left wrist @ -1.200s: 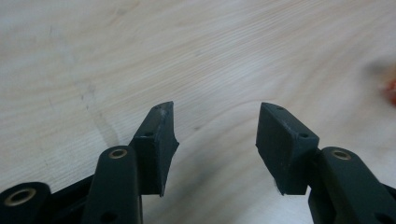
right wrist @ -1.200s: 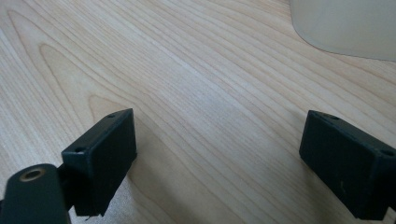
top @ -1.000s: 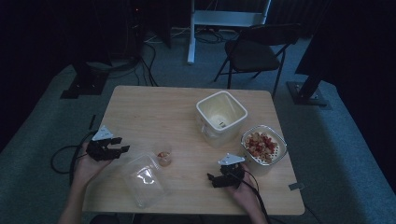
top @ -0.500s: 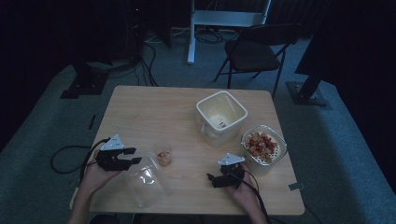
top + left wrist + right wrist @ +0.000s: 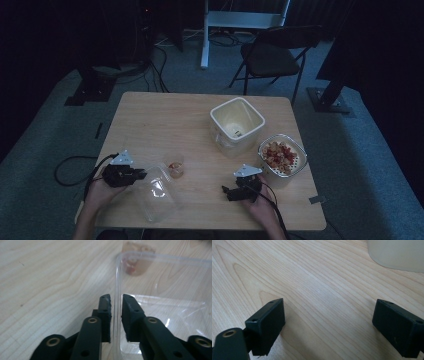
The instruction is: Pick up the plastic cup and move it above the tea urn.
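Note:
A clear plastic container (image 5: pixel 157 192) lies on the wooden table (image 5: pixel 165 120) near its front left. My left gripper (image 5: pixel 141 175) is at the container's left edge. In the left gripper view its jaws (image 5: pixel 116 298) straddle the thin wall of the clear container (image 5: pixel 170 290), closed narrowly around it. A small clear cup (image 5: pixel 175 166) with something reddish inside stands just beyond; it also appears as the small cup (image 5: pixel 136 263) through the plastic. My right gripper (image 5: pixel 226 191) rests low at the front right, open (image 5: pixel 337 322) over bare wood.
A white square tub (image 5: pixel 236 124) stands at the back right; its side is the pale tub (image 5: pixel 397 255) in the right gripper view. A round basket of red pieces (image 5: pixel 281 155) sits beside it. A folding chair (image 5: pixel 272 52) stands behind the table.
My left gripper has moved right from the table's left edge to the clear container and closed around its wall. The right gripper has stayed put.

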